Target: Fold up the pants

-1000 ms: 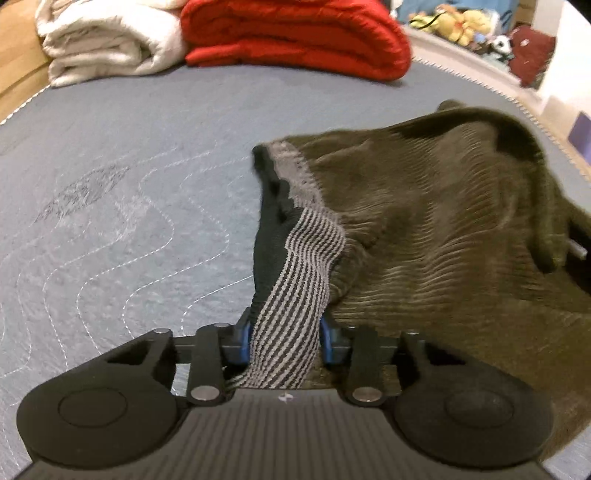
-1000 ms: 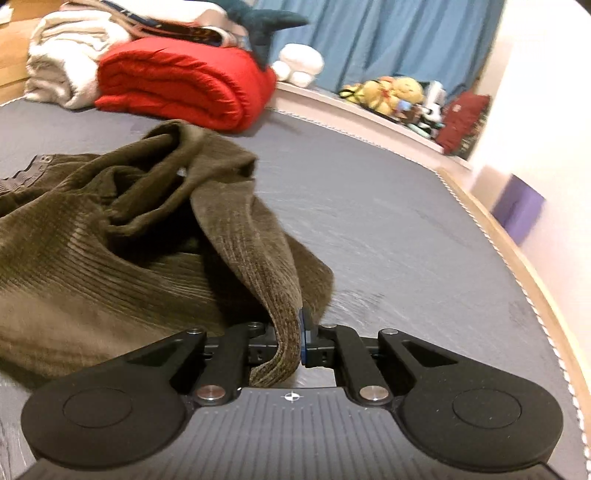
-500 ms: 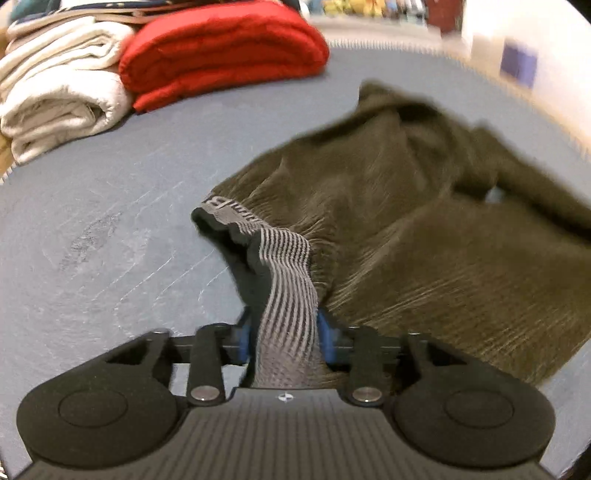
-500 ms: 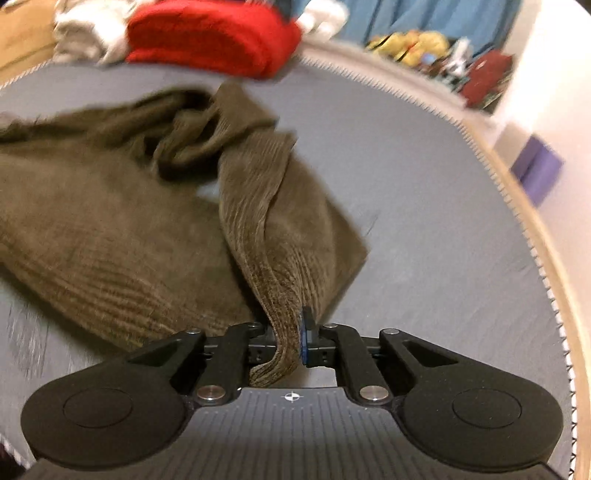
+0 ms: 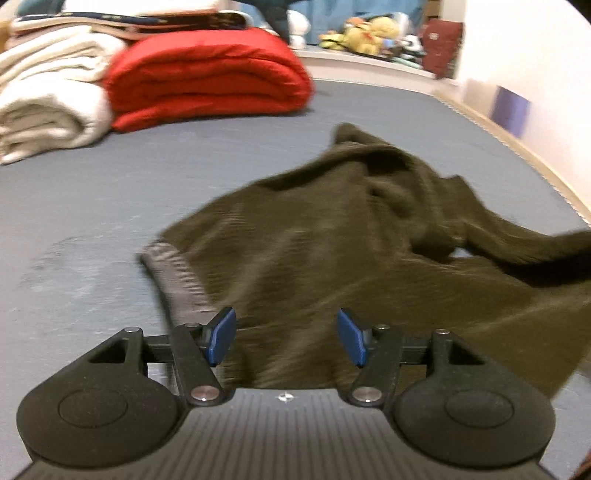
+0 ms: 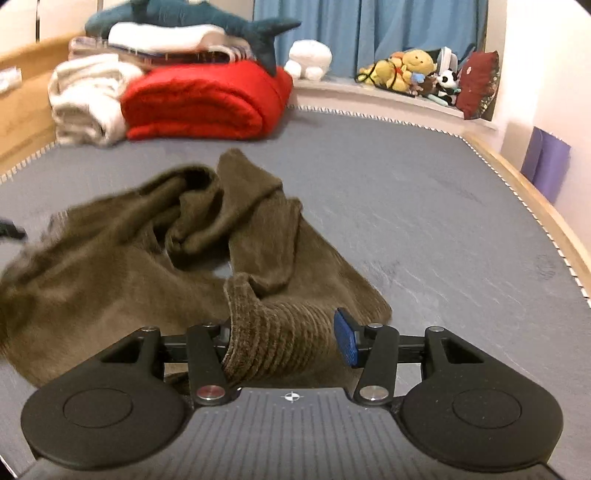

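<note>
Pants [image 5: 332,251] are lying crumpled on the grey mattress [image 5: 110,206] right in front of you – olive corduroy, waistband [image 5: 177,280] toward your left side, legs bunched up toward the far end. Your left gripper [image 5: 286,336] has its blue pads [image 5: 221,334] spread wide with nothing pinched between them, just hovering over the fabric beside the waistband. Your right gripper [image 6: 288,338] is spread too; a rolled cuff of corduroy sits loose in the gap, up against the left finger and only about reaching the blue pad [image 6: 345,341] on the other side. Any writing on the waistband is too blurred to read here, so no brand to report. Further back – a folded red blanket [image 6: 203,99], a white blanket [image 6: 85,96] beside it, and a plush shark [image 6: 192,18] lying on the pile.
</note>
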Demonstrator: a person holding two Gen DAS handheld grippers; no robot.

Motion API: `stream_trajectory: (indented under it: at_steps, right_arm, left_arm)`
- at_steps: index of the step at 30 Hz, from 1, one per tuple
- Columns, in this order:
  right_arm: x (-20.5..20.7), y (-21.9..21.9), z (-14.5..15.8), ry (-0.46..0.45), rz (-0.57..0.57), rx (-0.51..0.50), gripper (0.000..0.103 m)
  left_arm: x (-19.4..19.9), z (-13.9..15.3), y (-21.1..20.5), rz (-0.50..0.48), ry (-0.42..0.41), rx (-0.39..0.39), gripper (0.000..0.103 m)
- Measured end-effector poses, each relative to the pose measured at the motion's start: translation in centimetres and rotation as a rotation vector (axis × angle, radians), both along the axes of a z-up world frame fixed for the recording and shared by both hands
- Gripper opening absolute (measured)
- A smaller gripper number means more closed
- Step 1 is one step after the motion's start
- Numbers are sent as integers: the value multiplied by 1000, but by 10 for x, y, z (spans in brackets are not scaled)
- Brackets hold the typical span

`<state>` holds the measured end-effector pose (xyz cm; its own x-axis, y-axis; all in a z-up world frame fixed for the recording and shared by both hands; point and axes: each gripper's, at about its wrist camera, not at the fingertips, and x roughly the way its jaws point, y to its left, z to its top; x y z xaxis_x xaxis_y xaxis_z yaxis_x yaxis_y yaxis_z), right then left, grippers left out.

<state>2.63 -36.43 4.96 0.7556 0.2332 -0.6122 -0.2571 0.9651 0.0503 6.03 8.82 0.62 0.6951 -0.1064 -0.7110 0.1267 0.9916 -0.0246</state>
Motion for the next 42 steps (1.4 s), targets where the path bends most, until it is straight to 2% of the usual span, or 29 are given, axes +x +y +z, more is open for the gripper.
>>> stream_trajectory:
  at_steps: [3,6,7,8,9,10,12,13,15,21,27,29,30,35,42]
  right_arm:
    - [3,-18,9,-48,-49,148,56]
    - [4,-37,14,-122,-181,243,76]
    - [5,-39,12,-126,-196,256,76]
    - [7,-38,8,-122,-199,259,75]
    - [10,-34,2,-111,-194,246,75]
    - [14,-28,-5,-96,-183,220,75]
    - [22,-12,-20,-70,-152,155,73]
    - [28,-5,-27,-57,-140,134,71]
    - [39,8,-40,-25,-121,118,68]
    - [75,39,-76,77,-93,97,54]
    - [102,53,-105,168,-113,44,54]
    - [103,54,-105,164,-102,46,36]
    - [105,54,-105,172,-84,59,7]
    - [90,49,-89,96,-51,80,7]
    - [51,-7,-37,-35,-128,209,7]
  left_arm:
    - [3,-5,-15,-34,3,-9,61]
    - [11,-12,-20,-44,33,-28,52]
    - [12,-14,-23,-45,43,-29,51]
    - [15,-16,-26,-48,51,-24,51]
    - [16,-18,-29,-52,54,-17,46]
    - [17,-20,-33,-61,55,-8,37]
    - [19,-23,-40,-87,58,7,28]
    - [18,-24,-42,-97,57,10,15]
    - [16,-25,-47,-93,44,12,0]
    - [16,-27,-49,-101,32,-3,0]
    - [16,-29,-46,-95,30,40,0]
    - [17,-30,-45,-93,35,42,0]
    - [17,-31,-45,-93,36,44,0]
    - [17,-30,-47,-97,35,51,0]
    - [14,-25,-49,-102,27,46,1]
